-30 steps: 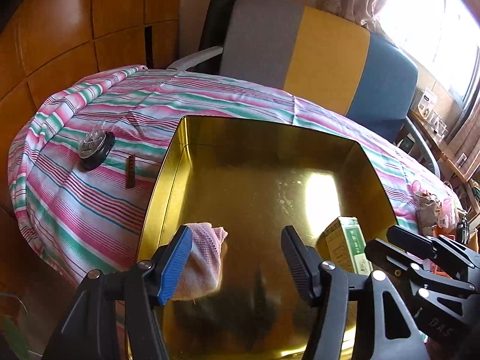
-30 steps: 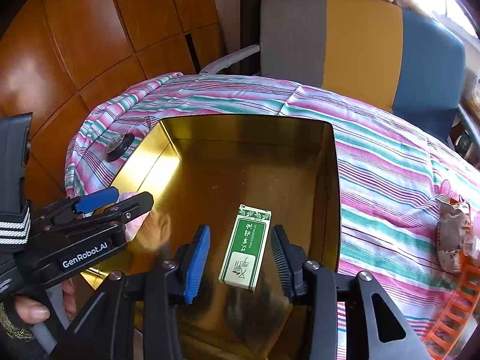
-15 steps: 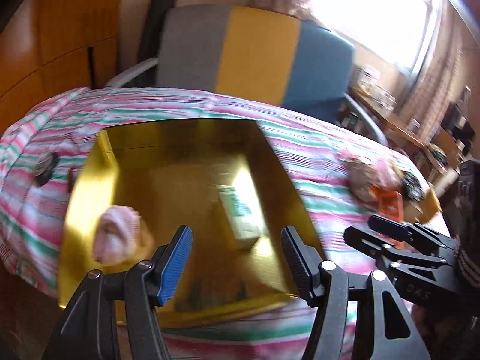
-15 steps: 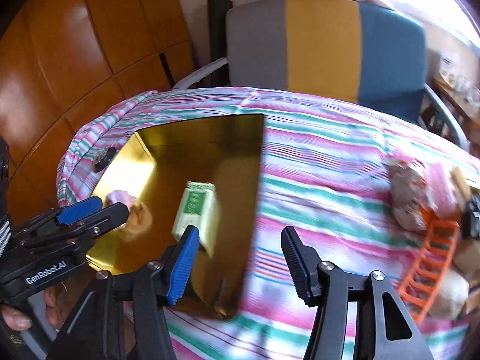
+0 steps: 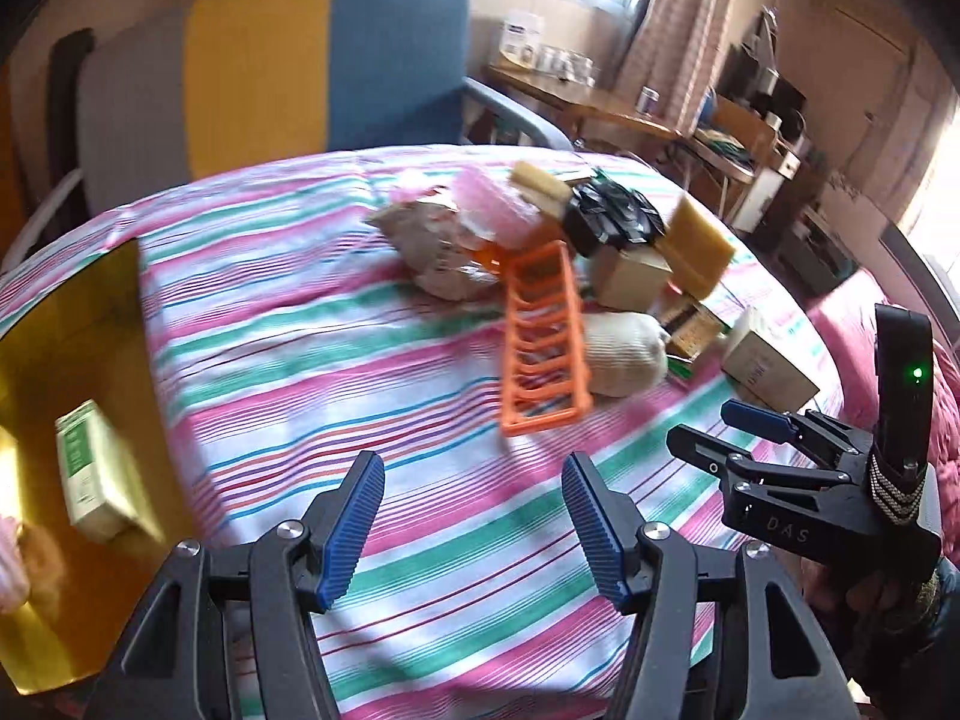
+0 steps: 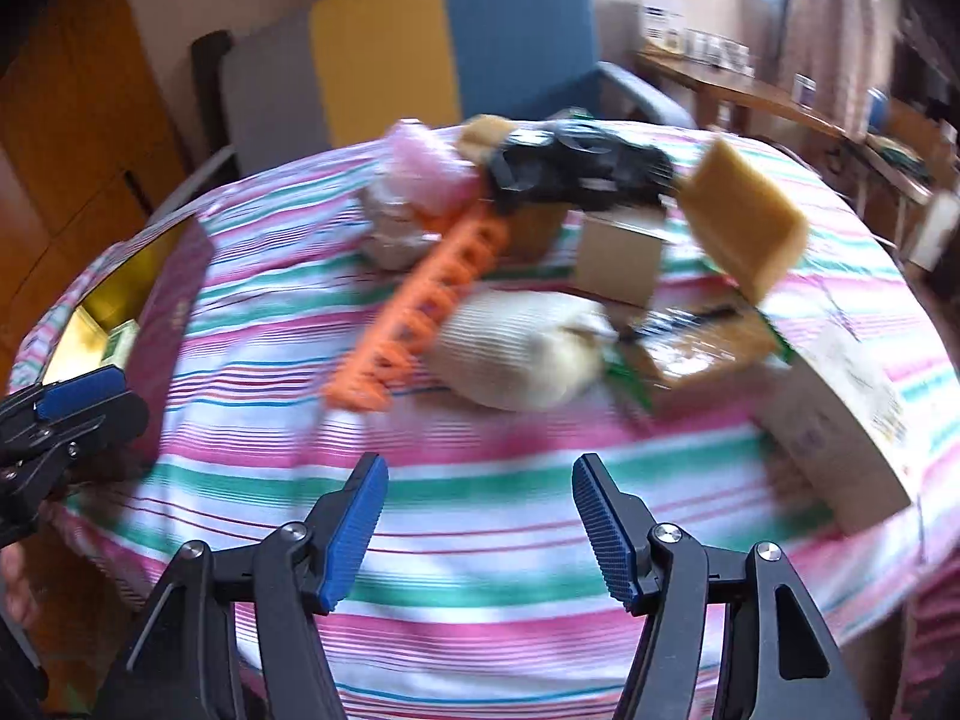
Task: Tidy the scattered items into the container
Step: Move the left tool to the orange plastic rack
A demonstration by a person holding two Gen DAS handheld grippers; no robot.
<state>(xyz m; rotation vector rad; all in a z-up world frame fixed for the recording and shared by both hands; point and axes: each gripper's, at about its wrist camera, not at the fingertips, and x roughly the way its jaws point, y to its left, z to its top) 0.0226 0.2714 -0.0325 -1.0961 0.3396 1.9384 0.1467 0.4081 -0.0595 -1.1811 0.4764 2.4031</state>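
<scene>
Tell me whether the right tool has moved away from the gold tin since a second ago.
Yes. The right tool has swung right: the gold tin, earlier straight ahead, now sits far left, with the orange rack ahead.

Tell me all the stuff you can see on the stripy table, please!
Shiny gold metal tin: one, gold, far left edge of the table.
Small green-and-white carton: one, inside the tin.
Orange plastic slotted rack: one, orange, mid-table, at the near edge of the pile.
Cream knitted bundle: one, cream, beside the rack.
Yellow foam sponges: at least two, yellow, in the pile.
Black crinkled plastic object: one, black, at the back of the pile.
Pink fluffy item: one, pink, back left of the pile.
Brown cardboard boxes: several, brown, right side.
Striped tablecloth: one, pink, green and white.
Colour-block chair: one, grey, yellow, blue, behind the table.
Left gripper: open, empty.
Right gripper: open, empty.
</scene>
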